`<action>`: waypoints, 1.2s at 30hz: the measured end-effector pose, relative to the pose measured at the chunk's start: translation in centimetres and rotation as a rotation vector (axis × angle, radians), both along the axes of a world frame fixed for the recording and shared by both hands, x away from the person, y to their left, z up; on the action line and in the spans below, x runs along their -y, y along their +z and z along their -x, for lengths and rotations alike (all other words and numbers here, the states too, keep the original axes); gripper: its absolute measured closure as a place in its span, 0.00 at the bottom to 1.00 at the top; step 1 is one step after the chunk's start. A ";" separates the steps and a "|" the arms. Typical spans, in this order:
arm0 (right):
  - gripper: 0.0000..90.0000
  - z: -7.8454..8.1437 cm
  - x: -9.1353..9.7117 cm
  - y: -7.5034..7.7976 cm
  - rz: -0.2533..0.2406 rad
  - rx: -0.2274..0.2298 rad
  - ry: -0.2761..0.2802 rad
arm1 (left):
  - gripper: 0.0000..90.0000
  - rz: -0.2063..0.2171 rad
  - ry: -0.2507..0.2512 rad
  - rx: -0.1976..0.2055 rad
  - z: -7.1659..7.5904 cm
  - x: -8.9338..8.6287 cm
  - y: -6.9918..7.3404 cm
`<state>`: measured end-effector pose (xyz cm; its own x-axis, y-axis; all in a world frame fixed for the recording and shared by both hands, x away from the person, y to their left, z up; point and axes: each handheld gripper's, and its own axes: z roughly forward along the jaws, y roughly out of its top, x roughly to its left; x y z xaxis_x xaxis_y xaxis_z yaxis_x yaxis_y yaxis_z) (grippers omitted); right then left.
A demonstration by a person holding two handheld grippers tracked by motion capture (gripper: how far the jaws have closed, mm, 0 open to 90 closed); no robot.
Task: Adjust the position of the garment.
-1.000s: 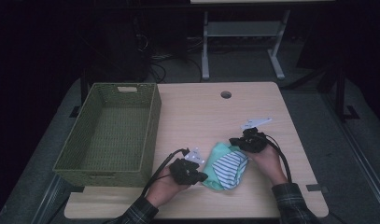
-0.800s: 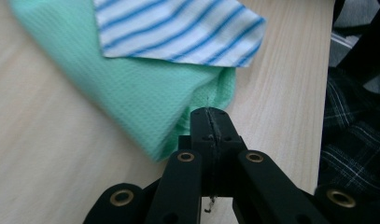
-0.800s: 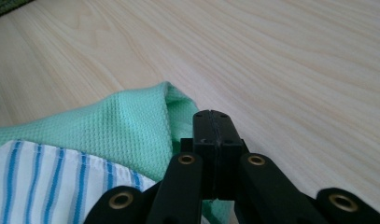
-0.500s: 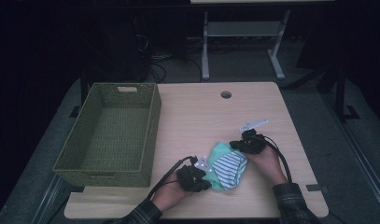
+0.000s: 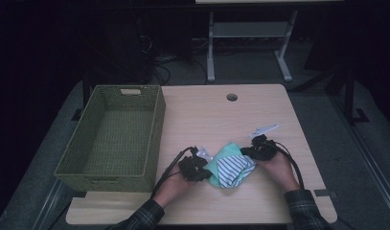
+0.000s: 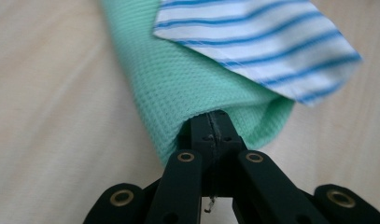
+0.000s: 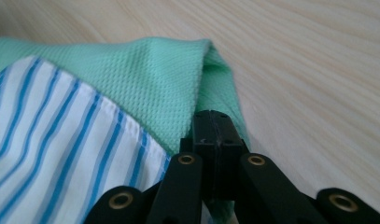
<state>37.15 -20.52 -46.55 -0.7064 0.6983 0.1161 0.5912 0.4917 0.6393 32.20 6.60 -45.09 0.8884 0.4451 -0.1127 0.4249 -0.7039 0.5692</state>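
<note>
We note the left gripper (image 6: 211,122) with jaws pressed together, pinching a fold of the green waffle cloth (image 6: 187,79). The right gripper (image 7: 214,122) is likewise clamped on the same cloth's opposite edge. A blue-striped white cloth (image 5: 233,168) lies on the green one. Both rest on the wooden table (image 5: 207,115) near its front edge, right of the woven green basket (image 5: 156,124).
</note>
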 end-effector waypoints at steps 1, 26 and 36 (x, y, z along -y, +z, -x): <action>0.99 0.1 0.2 0.0 0.004 -0.002 -0.002 | 0.99 -0.004 0.004 0.004 -0.3 -0.1 0.0; 0.99 2.6 3.0 1.7 -0.040 0.009 0.013 | 0.92 0.021 0.080 0.032 -2.5 -1.3 1.0; 1.00 -0.7 3.8 1.4 -0.047 0.030 -0.030 | 0.55 0.011 0.076 0.005 0.3 -3.2 0.8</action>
